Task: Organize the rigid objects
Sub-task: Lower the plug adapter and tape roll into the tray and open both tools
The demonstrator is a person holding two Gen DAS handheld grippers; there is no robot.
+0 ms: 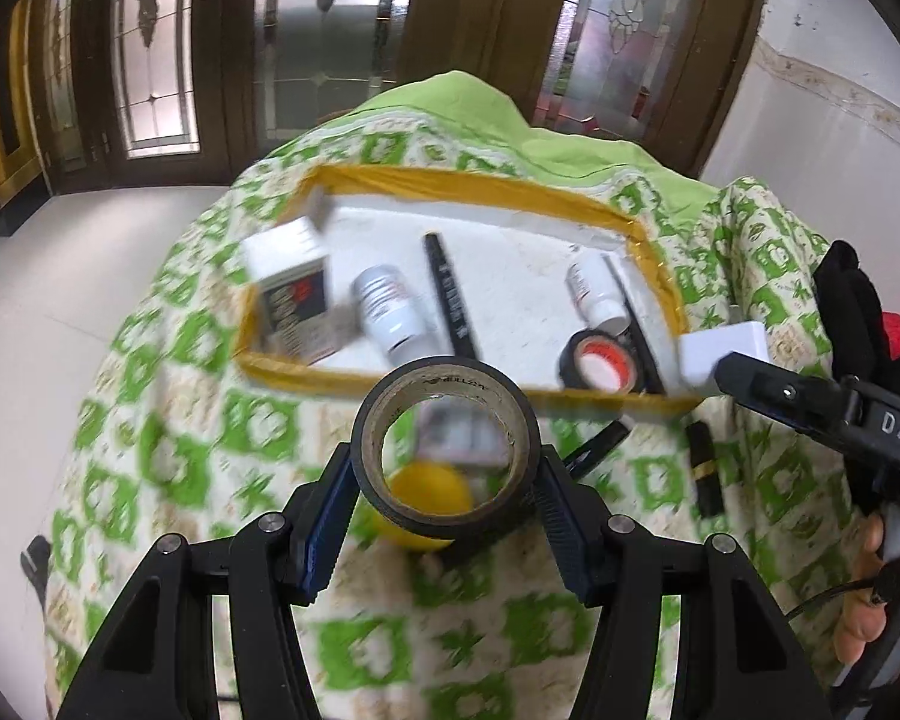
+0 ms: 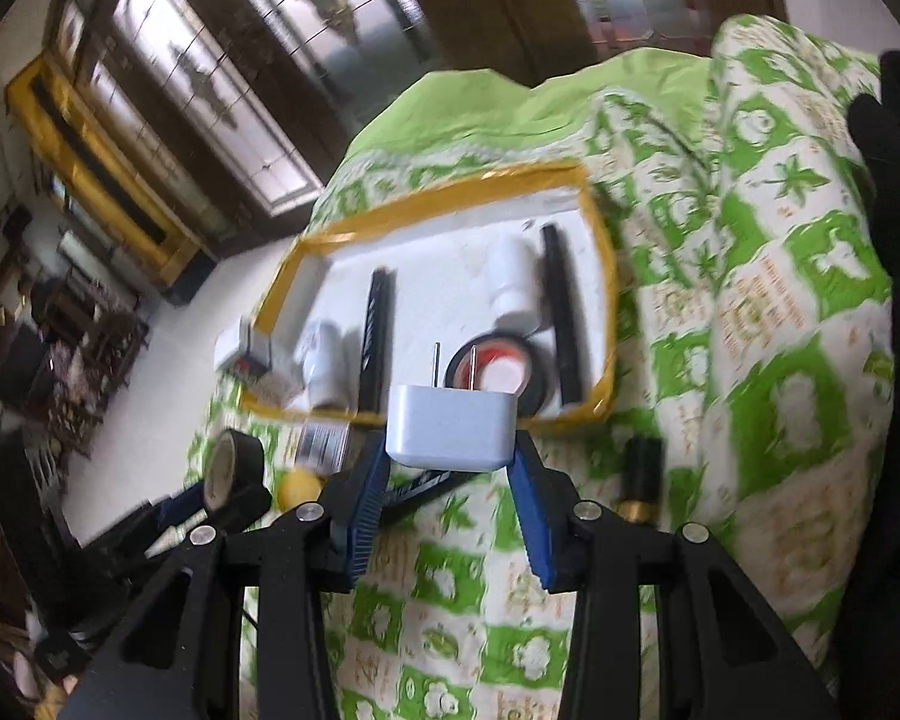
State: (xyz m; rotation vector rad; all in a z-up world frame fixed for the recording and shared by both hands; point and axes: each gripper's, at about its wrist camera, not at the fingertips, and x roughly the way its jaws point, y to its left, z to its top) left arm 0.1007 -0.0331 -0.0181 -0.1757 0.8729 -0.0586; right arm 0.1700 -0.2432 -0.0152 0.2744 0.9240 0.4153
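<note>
My left gripper is shut on a black tape roll, held upright just short of the yellow-rimmed white tray. My right gripper is shut on a white plug adapter, prongs pointing toward the tray. That adapter also shows at the tray's right corner in the left wrist view. Inside the tray lie a white box, two white bottles, two black pens and a smaller black tape roll.
On the green-patterned cloth lie a yellow ball, a black-and-gold tube and a small labelled box. A black-gloved hand is at the right. Glass-panelled wooden doors stand behind; white floor lies to the left.
</note>
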